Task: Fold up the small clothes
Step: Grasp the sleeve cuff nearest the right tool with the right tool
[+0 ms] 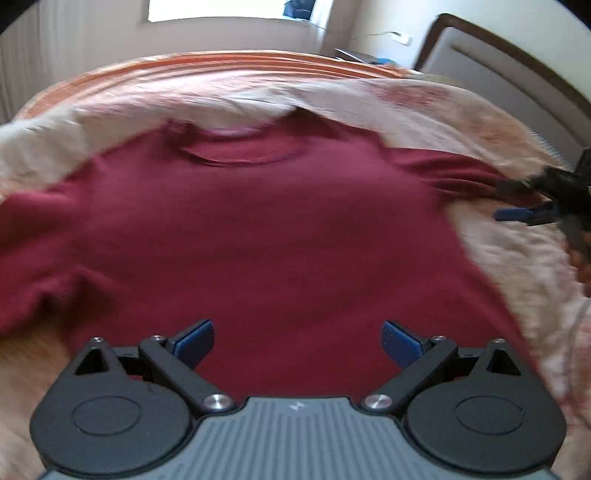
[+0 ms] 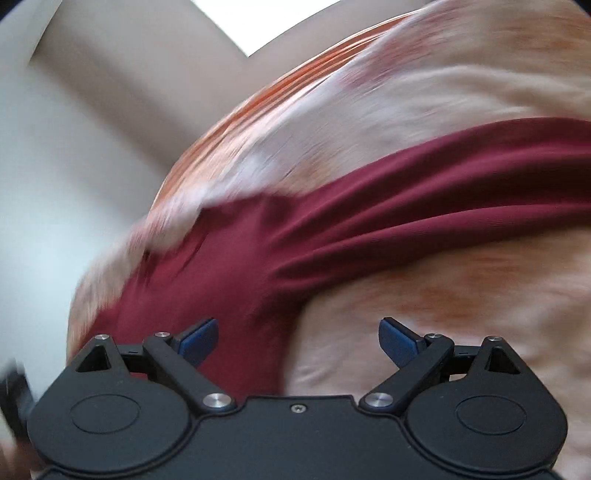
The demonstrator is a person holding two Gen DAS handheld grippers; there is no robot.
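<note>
Maroon T-shirt, spread flat and front up on bed, directly ahead of and beneath left hand-held gripper; neckline at far end, hem nearest. Left hand-held gripper: jaws wide apart, blue pads clear of cloth, nothing between them. Right hand-held gripper: off to right of the left one, at tip of shirt's sleeve, jaws parted; contact with sleeve not discernible through blur. Right wrist view: right hand-held gripper open, nothing clamped, creased sleeve running ahead from lower left to upper right. Bed cover: cream and orange patterned, striped orange edge beyond neckline. Headboard: far right. Window: beyond far edge.
</note>
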